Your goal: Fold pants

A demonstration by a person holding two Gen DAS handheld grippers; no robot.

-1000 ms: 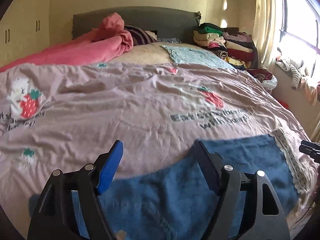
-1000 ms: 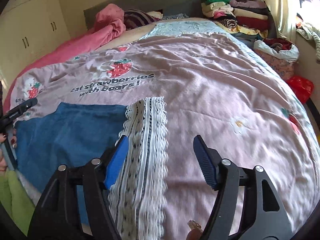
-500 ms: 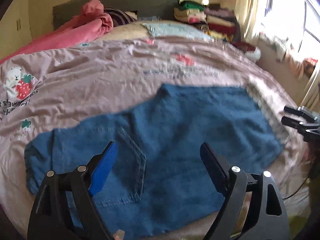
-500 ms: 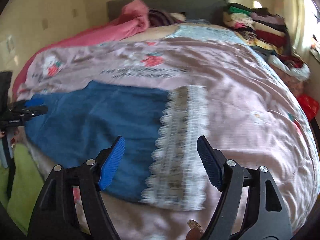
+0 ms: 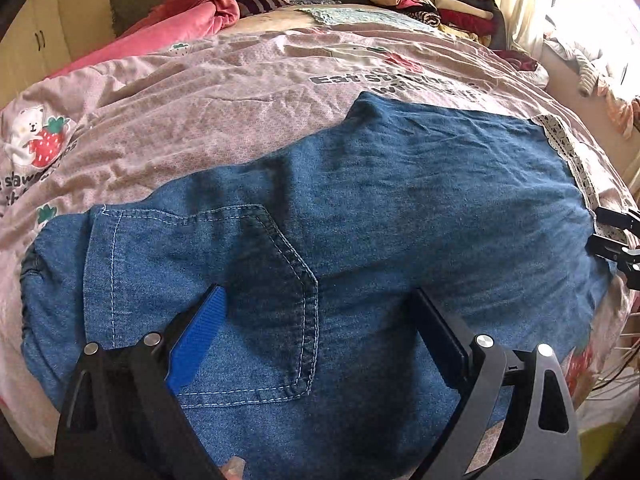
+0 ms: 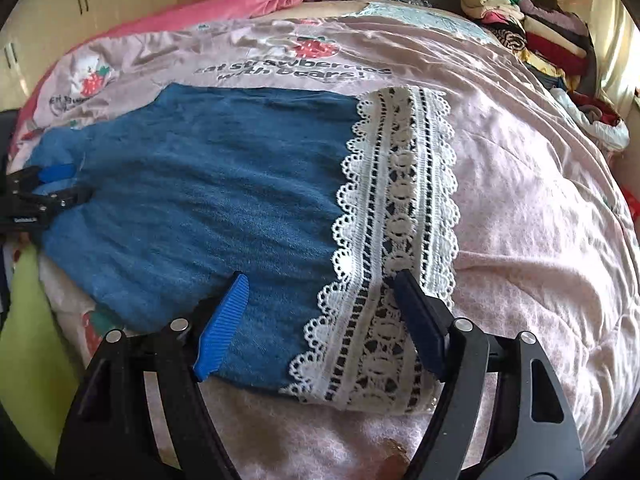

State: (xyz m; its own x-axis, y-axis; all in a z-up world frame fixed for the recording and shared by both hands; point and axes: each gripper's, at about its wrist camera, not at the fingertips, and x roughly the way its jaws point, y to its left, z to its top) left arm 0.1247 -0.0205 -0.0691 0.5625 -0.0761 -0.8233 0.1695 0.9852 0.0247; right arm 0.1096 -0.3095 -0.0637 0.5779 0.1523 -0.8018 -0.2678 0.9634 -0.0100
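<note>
Left wrist view: blue denim pants with white lace hem [image 5: 360, 208], flat on pink printed bed quilt [image 5: 200, 120]; left hand-held gripper [image 5: 320, 320], just widened, and right hand-held gripper [image 6: 320, 300] both released, nothing grasped; pinch near edge squarely before folding.

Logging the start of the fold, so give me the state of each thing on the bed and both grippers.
Pants: spread flat, unfolded.
Lace hem: flat on the quilt.
Quilt: spread, wrinkled.
Left gripper: open over the back pocket, just opening wider.
Right gripper: open over the hem.
Clothes stack: folded, piled.
</note>
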